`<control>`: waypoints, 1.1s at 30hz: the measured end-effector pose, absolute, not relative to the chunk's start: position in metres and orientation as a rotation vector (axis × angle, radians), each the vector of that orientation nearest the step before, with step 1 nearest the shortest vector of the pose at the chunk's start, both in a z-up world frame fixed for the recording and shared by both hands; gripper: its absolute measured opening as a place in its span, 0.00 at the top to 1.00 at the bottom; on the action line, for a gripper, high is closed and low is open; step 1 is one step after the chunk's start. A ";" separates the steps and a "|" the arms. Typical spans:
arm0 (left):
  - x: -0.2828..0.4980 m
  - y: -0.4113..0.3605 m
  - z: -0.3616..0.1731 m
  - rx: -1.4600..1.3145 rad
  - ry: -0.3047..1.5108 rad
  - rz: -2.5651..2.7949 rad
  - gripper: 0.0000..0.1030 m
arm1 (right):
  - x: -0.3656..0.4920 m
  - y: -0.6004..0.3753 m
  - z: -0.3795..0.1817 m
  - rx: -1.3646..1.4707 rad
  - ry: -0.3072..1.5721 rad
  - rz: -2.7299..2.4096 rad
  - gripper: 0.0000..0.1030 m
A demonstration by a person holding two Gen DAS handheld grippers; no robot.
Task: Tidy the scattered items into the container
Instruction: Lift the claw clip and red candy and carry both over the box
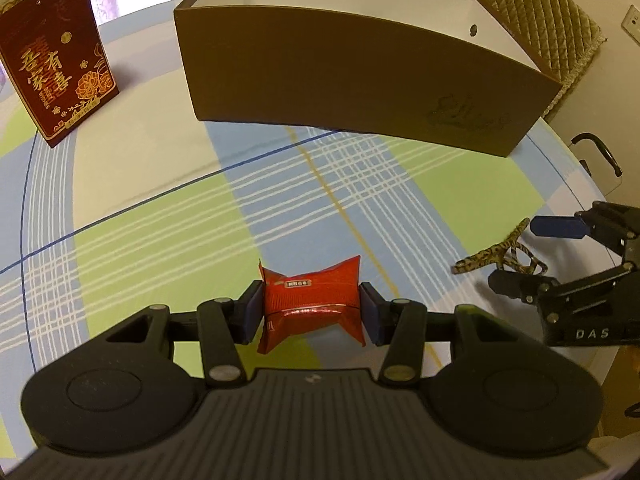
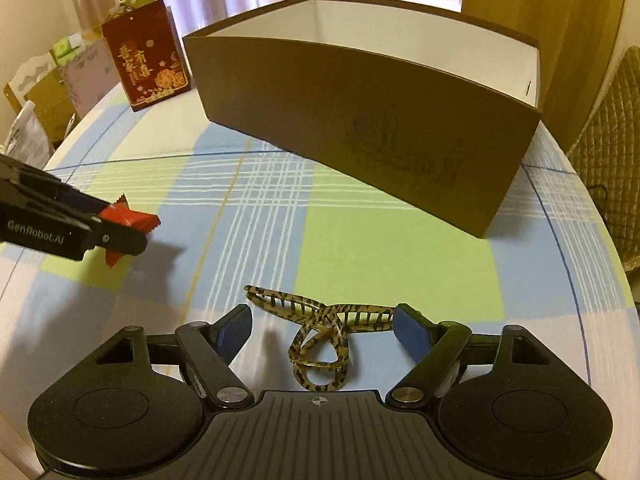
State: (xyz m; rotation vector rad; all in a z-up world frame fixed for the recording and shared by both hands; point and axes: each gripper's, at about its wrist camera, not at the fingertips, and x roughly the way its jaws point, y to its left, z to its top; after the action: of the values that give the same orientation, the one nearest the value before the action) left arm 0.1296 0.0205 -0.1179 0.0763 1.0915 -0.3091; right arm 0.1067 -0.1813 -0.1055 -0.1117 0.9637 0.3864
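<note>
Left wrist view showed the left gripper [image 1: 311, 310] pinching a red packet [image 1: 312, 304] above the counter [image 1: 160, 216], before the box [image 1: 360, 76]. Right gripper [image 2: 322, 330] stood spread around a hair clip [image 2: 320, 320] on the counter.

Left gripper [image 1: 312, 309]: held low and level over the tabletop [image 1: 160, 216], fingers [image 1: 253, 312] closed in from both sides, blue pads pressed flat against a red packet [image 1: 312, 300]. Right gripper [image 2: 322, 326]: low over the tabletop, fingers [image 2: 412, 330] spread wide either side of a hair claw [image 2: 320, 332], pads not touching it.
</note>
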 end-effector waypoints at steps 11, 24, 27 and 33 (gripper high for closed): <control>0.131 0.012 -0.117 0.094 1.086 -0.333 0.56 | 0.118 -0.181 -0.109 -0.063 1.042 0.349 0.66; 0.129 0.011 -0.110 0.102 1.066 -0.349 0.56 | 0.105 -0.184 -0.104 -0.059 1.020 0.363 0.69; 0.129 0.010 -0.108 0.101 1.057 -0.351 0.56 | 0.101 -0.185 -0.099 -0.051 1.011 0.370 0.69; 0.128 0.007 -0.100 0.102 1.038 -0.353 0.56 | 0.094 -0.190 -0.089 -0.044 0.985 0.381 0.69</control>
State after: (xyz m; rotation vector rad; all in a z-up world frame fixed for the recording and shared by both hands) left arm 0.1283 0.0073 -0.0998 0.1023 1.0378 -0.3528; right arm 0.0939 -0.1897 -0.0893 -0.0437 0.9846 0.3811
